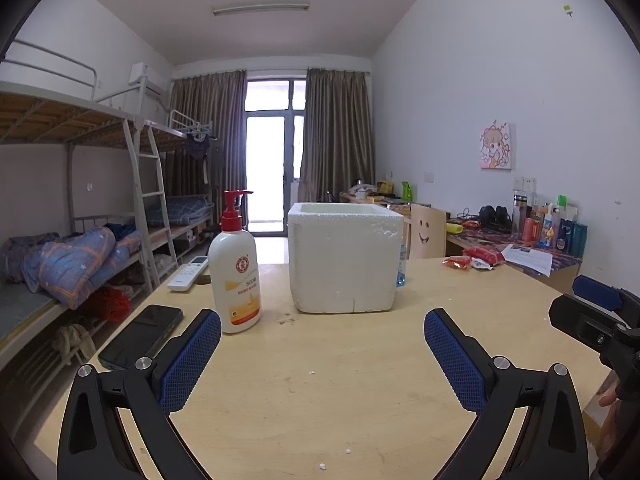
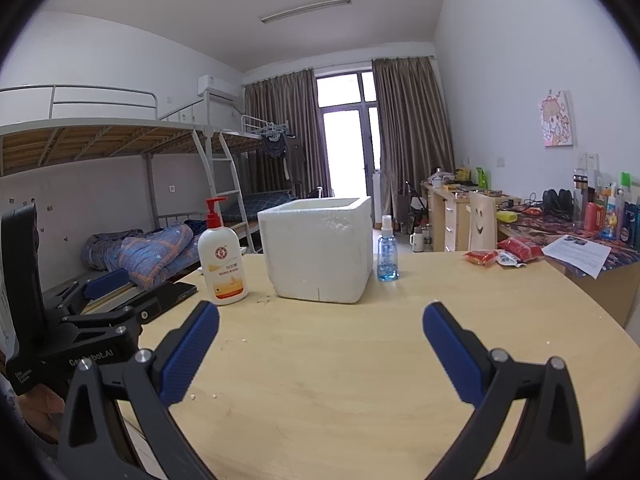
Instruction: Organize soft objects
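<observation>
Jaws on both tools stand spread wide with nothing between them, blue pads facing each other over bare wood. The left gripper [image 1: 322, 320] hangs above the near part of the table [image 1: 340, 380], and the right gripper [image 2: 320, 316] hangs beside it at about the same height, apart from it. Seen from the right wrist, the left tool's black body sits just to the left, held by a hand [image 2: 38, 412] at the frame edge. The white foam box [image 1: 344, 256] stands upright and open-topped on the table, ahead of both grippers and well apart from them; its inside cannot be seen from either view. Just left of the box stands a white pump bottle [image 1: 236, 276] with a red pump, not touching it. Left of that bottle lie a dark phone [image 1: 140, 336] nearer the grippers and a white remote [image 1: 188, 274] farther back. Just right of the box, slightly behind it, stands a small blue spray bottle [image 2: 387, 256]. Farther right of the box, near the table's far right edge, lie red snack packets [image 2: 500, 254]. A few white foam crumbs dot the wood near the grippers. Beyond the box are a bunk bed [image 2: 120, 140] on the left, brown curtains [image 2: 412, 132] around a bright glass door, and a cluttered desk [image 2: 580, 220] on the right.
</observation>
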A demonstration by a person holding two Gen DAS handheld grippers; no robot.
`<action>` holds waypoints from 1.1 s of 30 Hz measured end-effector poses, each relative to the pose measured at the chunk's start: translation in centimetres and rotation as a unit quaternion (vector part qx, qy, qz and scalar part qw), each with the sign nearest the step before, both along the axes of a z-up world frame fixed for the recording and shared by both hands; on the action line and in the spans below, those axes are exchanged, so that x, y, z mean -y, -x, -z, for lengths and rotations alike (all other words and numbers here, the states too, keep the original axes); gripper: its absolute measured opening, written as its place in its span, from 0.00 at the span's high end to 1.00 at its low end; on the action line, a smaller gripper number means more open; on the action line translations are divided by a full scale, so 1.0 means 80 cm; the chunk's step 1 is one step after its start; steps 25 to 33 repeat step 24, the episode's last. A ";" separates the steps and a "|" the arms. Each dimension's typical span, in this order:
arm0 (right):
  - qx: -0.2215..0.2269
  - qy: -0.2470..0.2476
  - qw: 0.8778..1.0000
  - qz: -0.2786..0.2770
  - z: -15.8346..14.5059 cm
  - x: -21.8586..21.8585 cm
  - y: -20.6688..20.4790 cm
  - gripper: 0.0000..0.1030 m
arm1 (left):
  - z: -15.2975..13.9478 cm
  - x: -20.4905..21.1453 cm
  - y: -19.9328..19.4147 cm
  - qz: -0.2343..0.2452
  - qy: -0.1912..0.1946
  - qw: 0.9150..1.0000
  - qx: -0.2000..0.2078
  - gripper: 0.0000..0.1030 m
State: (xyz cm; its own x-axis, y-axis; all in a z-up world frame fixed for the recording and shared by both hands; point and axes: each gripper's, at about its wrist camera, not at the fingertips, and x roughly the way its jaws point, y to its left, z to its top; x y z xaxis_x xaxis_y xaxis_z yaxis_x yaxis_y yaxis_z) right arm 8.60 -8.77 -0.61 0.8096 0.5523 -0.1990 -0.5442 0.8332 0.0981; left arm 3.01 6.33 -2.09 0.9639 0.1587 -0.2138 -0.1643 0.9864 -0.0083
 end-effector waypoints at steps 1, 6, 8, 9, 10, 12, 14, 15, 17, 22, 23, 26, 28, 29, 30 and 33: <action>0.000 0.000 1.000 0.000 0.000 0.000 0.000 0.00 | 0.000 0.000 0.000 0.000 0.000 1.000 0.000 0.01; -0.002 0.001 1.000 0.002 0.002 0.000 -0.001 0.00 | 0.001 0.000 0.000 0.001 -0.002 1.000 -0.001 0.01; -0.003 0.000 1.000 0.002 0.002 0.000 0.000 0.00 | 0.001 0.001 0.000 -0.001 -0.002 1.000 -0.001 0.01; -0.002 0.000 1.000 0.002 0.002 0.000 0.000 0.00 | 0.001 0.001 0.000 -0.001 -0.003 1.000 -0.001 0.01; -0.003 0.000 1.000 0.004 0.002 0.000 0.000 0.00 | 0.001 0.000 0.000 -0.002 -0.003 1.000 -0.002 0.01; -0.004 -0.001 1.000 0.003 0.002 0.001 -0.001 0.00 | 0.002 0.000 0.000 0.000 -0.003 1.000 -0.001 0.01; -0.006 0.001 1.000 0.003 0.002 0.000 -0.002 0.00 | 0.002 -0.001 0.000 0.003 0.000 1.000 -0.003 0.01; -0.006 0.002 1.000 0.003 0.003 0.000 -0.002 0.00 | 0.002 -0.002 0.000 0.002 0.001 1.000 -0.002 0.01; -0.007 0.003 1.000 0.002 0.004 -0.001 -0.002 0.00 | 0.002 -0.001 0.000 0.001 0.000 1.000 -0.003 0.01; -0.007 0.003 1.000 0.003 0.004 -0.001 -0.002 0.00 | 0.003 -0.002 -0.002 0.002 0.002 1.000 -0.005 0.01; -0.007 0.003 1.000 0.003 0.004 -0.001 -0.002 0.00 | 0.003 -0.002 -0.002 0.003 0.004 1.000 -0.006 0.01; -0.008 0.003 1.000 0.003 0.005 0.000 -0.003 0.00 | 0.003 -0.002 -0.003 0.001 0.006 1.000 -0.007 0.01; -0.008 0.003 1.000 0.003 0.005 0.000 -0.003 0.00 | 0.003 -0.002 -0.003 0.001 0.006 1.000 -0.007 0.01; -0.008 0.003 1.000 0.003 0.005 0.000 -0.003 0.00 | 0.003 -0.002 -0.003 0.001 0.006 1.000 -0.007 0.01; -0.008 0.003 1.000 0.003 0.005 0.000 -0.003 0.00 | 0.003 -0.002 -0.003 0.001 0.006 1.000 -0.007 0.01; -0.008 0.003 1.000 0.003 0.005 0.000 -0.003 0.00 | 0.003 -0.002 -0.003 0.001 0.006 1.000 -0.007 0.01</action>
